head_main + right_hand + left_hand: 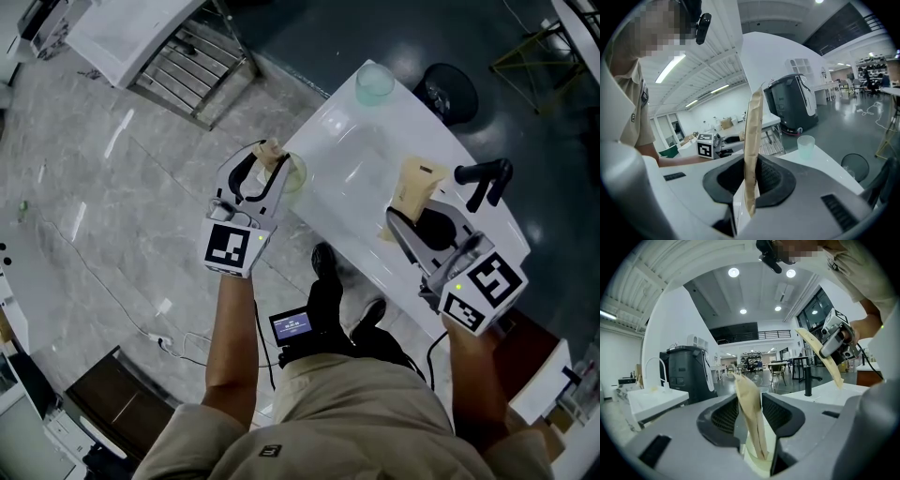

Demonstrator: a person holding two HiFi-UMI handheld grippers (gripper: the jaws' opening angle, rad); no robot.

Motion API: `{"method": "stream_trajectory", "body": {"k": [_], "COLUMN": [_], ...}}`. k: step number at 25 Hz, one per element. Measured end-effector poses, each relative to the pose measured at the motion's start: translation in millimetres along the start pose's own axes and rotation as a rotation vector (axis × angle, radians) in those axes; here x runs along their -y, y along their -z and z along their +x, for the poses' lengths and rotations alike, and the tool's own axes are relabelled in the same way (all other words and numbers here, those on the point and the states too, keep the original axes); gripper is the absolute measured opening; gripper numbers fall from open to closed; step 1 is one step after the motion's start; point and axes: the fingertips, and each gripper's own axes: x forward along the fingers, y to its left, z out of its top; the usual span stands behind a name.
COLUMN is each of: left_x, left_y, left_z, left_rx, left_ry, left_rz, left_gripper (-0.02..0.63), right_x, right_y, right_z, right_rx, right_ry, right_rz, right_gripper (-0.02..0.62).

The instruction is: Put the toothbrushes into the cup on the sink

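A tan paper-wrapped toothbrush (749,404) stands tilted in a pale cup (294,174) at the near left corner of the white sink top (375,155). My left gripper (265,171) straddles it with the jaws open, and a gap shows on each side of the packet. In the left gripper view the cup (758,464) sits just under my left gripper (752,409). My right gripper (405,223) is shut on a second tan toothbrush packet (418,187) above the sink top. In the right gripper view that packet (752,140) rises upright from my right gripper (750,183).
A translucent green cup (374,82) stands at the far end of the sink top. A black faucet (484,180) rises at the right edge. A black round bin (447,91) is on the floor beyond. A metal rack (192,66) lies at the upper left.
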Motion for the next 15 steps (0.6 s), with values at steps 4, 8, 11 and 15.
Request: {"method": "stream_trajectory", "body": {"k": [4,8,11,15], "left_x": [-12.0,-19.2,-20.9,-24.1], "left_y": [-26.0,-54.5,-76.1,-100.7], "left_z": [-8.5,-20.2,-29.0,-37.7], "left_rx": [0.018,0.051,0.066,0.088], "left_ry": [-0.040,-0.074,-0.092,-0.109], "left_rz": [0.037,0.088,0.110,0.120], "left_gripper": [0.141,0.140,0.140,0.140], "right_x": [-0.4,-0.6,-2.1,-3.2], "right_y": [-9.2,-19.1,-29.8,-46.6], "right_z": [-2.9,-7.3,-13.7,-19.7], "right_rx": [0.010,0.030,0.041,0.062], "right_ry": [-0.006,-0.001,-0.001,-0.007], "right_rz": [-0.012,-0.030,-0.045,-0.065], "right_gripper": [0.044,0.044,0.044,0.044]}}
